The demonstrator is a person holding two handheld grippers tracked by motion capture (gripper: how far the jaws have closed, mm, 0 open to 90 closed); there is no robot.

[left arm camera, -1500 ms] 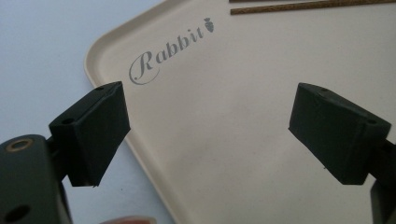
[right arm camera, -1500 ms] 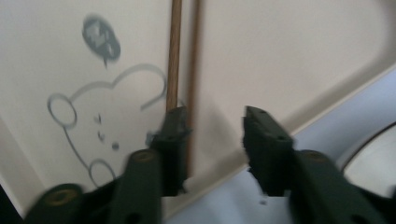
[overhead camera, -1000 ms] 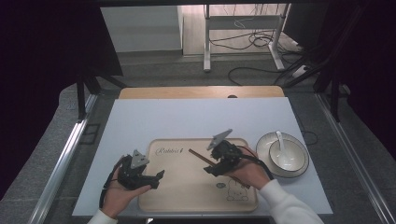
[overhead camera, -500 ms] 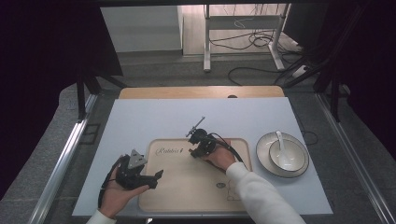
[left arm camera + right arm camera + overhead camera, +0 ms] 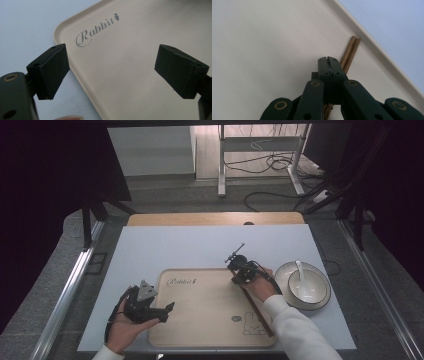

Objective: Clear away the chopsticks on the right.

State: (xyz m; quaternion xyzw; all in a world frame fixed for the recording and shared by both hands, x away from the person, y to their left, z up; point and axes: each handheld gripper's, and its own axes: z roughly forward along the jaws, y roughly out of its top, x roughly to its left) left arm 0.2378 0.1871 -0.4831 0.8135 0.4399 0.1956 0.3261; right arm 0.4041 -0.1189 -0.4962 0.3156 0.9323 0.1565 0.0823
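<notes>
R gripper (image 5: 329, 60) pinched shut on chopsticks (image 5: 350, 51), lower-right of frame; thin, stiff, light & slippery, so I'd grip mid-length.

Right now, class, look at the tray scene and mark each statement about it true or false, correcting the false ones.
1. The chopsticks lie along the tray's right edge. True.
2. The right tongs are wide open. False: their jaws are shut together, over the chopsticks; whether they pinch them cannot be told.
3. The spoon rests in the bowl, which stands right of the tray. True.
4. The left tongs hold a cup. False: their jaws stand open and empty over the tray's left edge.
5. The tray bears the word "Rabbit". True.
6. The bowl stands on the tray. False: it stands on the table beside it.
</notes>
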